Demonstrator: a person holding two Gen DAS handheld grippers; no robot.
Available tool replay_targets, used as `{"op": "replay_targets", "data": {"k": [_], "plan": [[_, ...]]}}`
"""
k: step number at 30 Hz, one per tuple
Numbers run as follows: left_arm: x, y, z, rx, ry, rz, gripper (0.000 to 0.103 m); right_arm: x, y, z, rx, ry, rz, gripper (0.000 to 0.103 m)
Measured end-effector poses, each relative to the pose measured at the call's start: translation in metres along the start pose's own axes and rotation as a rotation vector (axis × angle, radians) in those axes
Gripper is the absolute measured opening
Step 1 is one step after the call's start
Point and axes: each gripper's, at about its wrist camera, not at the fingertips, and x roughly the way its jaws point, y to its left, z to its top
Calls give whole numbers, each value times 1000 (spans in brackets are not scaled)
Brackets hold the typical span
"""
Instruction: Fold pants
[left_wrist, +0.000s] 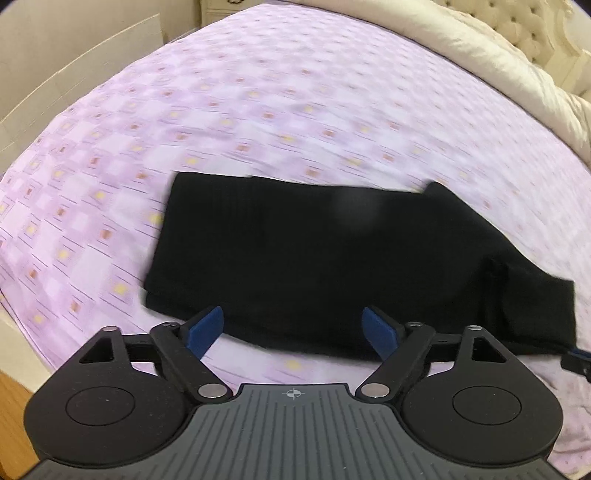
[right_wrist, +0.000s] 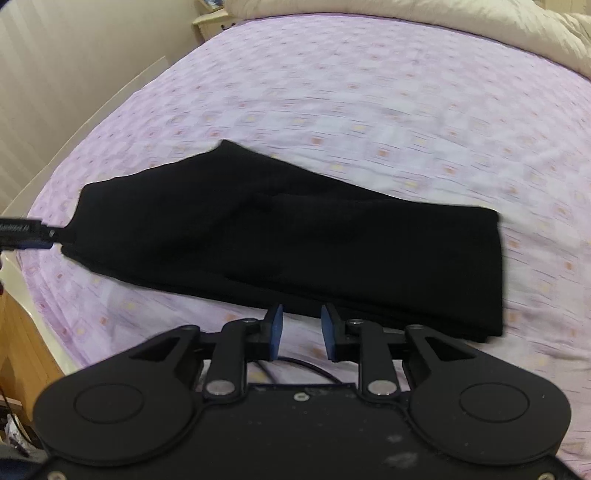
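Black pants (left_wrist: 332, 258) lie folded in a long flat band on the purple patterned bedsheet (left_wrist: 258, 110). They also show in the right wrist view (right_wrist: 295, 240). My left gripper (left_wrist: 293, 326) is wide open and empty, just in front of the near edge of the pants. My right gripper (right_wrist: 301, 330) is open with a narrower gap and empty, at the near edge of the pants. The tip of the right gripper shows at the right edge of the left wrist view (left_wrist: 576, 356), and the left gripper's tip shows at the left in the right wrist view (right_wrist: 26, 232).
A cream duvet (left_wrist: 498, 62) is bunched at the head of the bed by a tufted headboard (left_wrist: 532, 29). A wall and bed rail (left_wrist: 74, 74) run along the left. Wooden floor (right_wrist: 22, 339) shows beyond the bed's corner. A thin cable (right_wrist: 295, 363) lies under my right gripper.
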Motion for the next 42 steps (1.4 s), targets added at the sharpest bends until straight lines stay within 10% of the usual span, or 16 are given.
{"op": "replay_targets", "data": {"k": [8, 22, 36, 42], "plan": [[26, 72, 7, -37, 72, -75, 89, 22, 74, 20, -4, -4, 3, 28], [59, 91, -9, -108, 110, -220, 97, 37, 132, 36, -99, 28, -20, 32], [53, 101, 7, -165, -118, -230, 99, 43, 133, 53, -92, 24, -27, 33], [82, 101, 22, -142, 53, -222, 98, 59, 128, 70, -93, 32, -32, 34]]}}
